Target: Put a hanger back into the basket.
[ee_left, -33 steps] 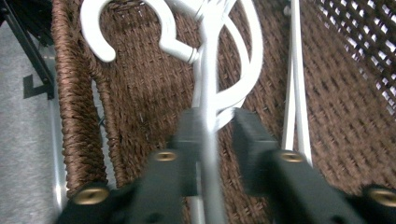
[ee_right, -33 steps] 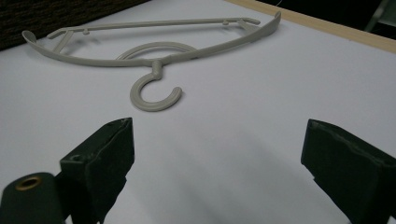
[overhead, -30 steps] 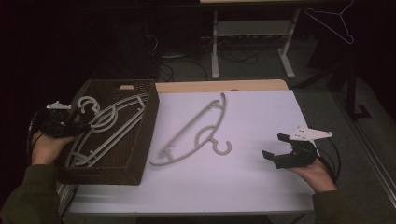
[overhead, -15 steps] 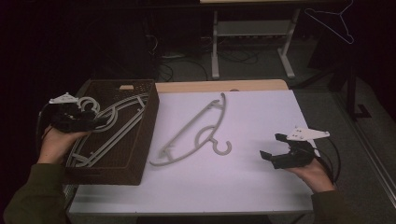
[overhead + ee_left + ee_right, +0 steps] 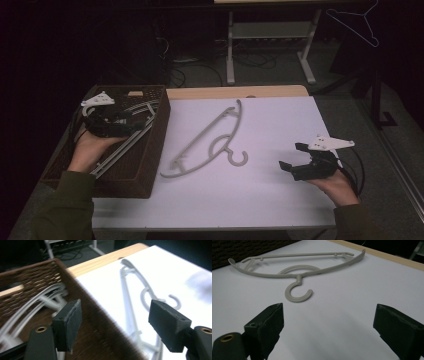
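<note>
left gripper: jaws wide, empty, over the brown basket | right gripper: jaws wide, empty, near grey hanger on white table

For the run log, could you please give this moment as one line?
left gripper: open, over basket | right gripper: open, empty, above table | hanger: flat on table | more hangers: in basket
</note>
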A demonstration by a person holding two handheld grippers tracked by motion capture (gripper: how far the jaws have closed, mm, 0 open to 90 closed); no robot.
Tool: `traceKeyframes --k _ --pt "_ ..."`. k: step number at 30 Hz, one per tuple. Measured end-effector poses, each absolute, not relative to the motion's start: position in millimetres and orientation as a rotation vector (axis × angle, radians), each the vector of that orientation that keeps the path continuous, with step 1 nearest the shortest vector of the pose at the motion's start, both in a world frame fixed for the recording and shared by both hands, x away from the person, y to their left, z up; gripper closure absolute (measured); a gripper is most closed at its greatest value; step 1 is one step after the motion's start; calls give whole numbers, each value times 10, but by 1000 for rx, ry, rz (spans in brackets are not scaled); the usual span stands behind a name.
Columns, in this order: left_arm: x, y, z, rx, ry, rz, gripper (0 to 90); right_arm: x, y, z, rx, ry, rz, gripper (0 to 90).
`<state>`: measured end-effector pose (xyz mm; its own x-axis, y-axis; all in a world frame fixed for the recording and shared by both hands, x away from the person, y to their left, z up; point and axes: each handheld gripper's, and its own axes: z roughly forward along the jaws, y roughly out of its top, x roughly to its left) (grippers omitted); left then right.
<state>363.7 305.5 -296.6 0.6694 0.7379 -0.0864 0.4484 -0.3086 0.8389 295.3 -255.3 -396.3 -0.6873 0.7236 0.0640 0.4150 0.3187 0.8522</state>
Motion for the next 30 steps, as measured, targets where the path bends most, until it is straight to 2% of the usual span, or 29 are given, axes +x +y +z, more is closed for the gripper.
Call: traceKeyframes --k 2,5,13,17,24,30 --pt "3618 2933 -2959 1955 902 390 300 2950 -2551 -3963 1021 2262 1309 92" --pt "3588 2737 -2947 1968 859 376 400 2945 -2551 -3961 1028 2263 1312 92" --pt "3485 2171 -3016 2051 767 314 774 2949 -2558 -3961 1016 2259 1317 92" --pt "3496 1941 -3163 2089 773 274 898 2947 -2562 -3960 1014 2257 1319 92" --pt "3532 1636 -3539 2155 798 251 900 2945 -2573 -3962 1019 2262 1318 92" --pt "3601 1550 -3920 2201 877 222 900 2946 -2582 -3964 1017 2258 1318 92"
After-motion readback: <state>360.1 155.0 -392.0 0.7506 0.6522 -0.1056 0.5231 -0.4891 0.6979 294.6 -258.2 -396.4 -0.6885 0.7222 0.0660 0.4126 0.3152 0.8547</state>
